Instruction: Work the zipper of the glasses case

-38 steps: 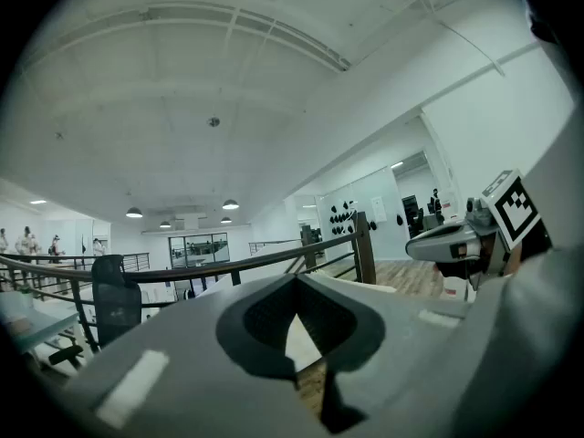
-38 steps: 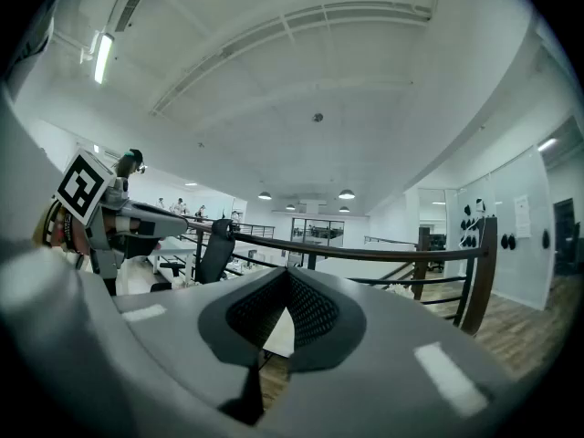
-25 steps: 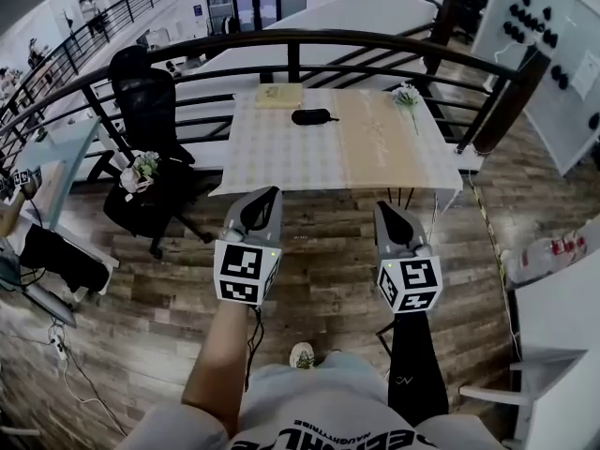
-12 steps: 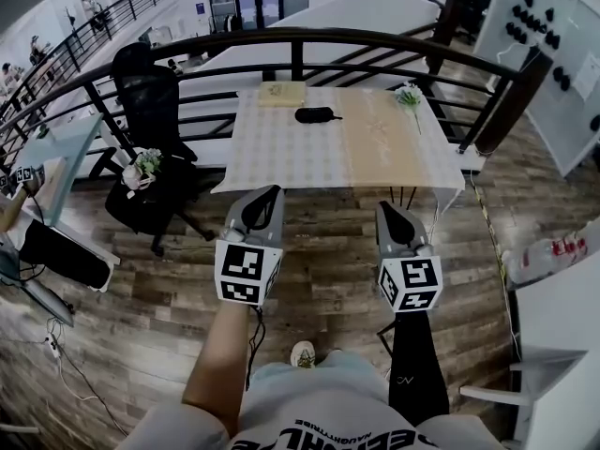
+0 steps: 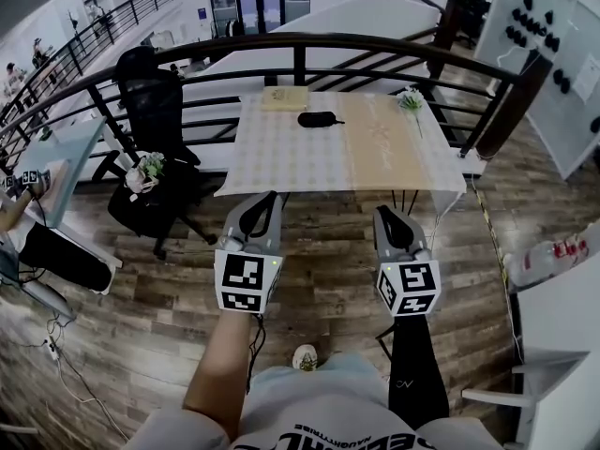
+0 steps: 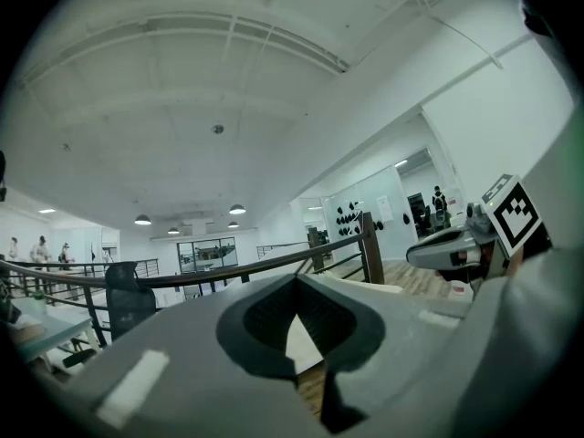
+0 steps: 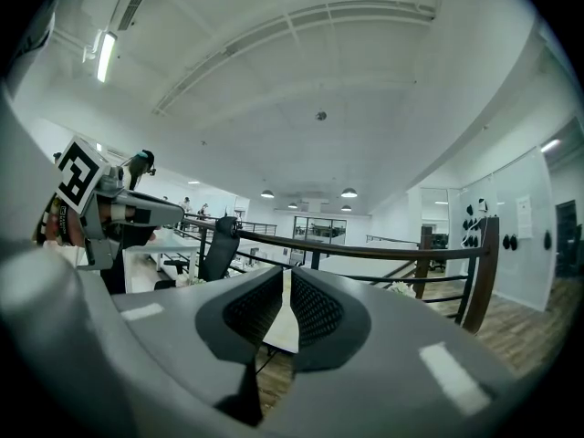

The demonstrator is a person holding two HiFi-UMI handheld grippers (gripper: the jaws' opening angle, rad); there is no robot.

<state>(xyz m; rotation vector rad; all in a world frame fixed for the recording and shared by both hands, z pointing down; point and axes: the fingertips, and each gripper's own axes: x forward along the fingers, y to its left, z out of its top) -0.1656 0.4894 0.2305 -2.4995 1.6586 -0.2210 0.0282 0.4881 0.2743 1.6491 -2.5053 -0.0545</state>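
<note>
head view: the glasses case [image 5: 317, 118] lies on the desk [image 5: 281, 162] near its far edge, the zipper too small to read. the left claw [image 5: 267, 200] and the right claw [image 5: 384, 214] hang short of the desk's near edge.
left gripper view: the claw is pressed together, empty.
right gripper view: the claw has just been opening and stands a slit apart, with nothing between.

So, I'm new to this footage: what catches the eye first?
Two handheld grippers fill the foreground: the left gripper is shut, and the empty right gripper has just been opening its jaws slightly. Ahead, a black glasses case lies on the table by the railing.
</note>
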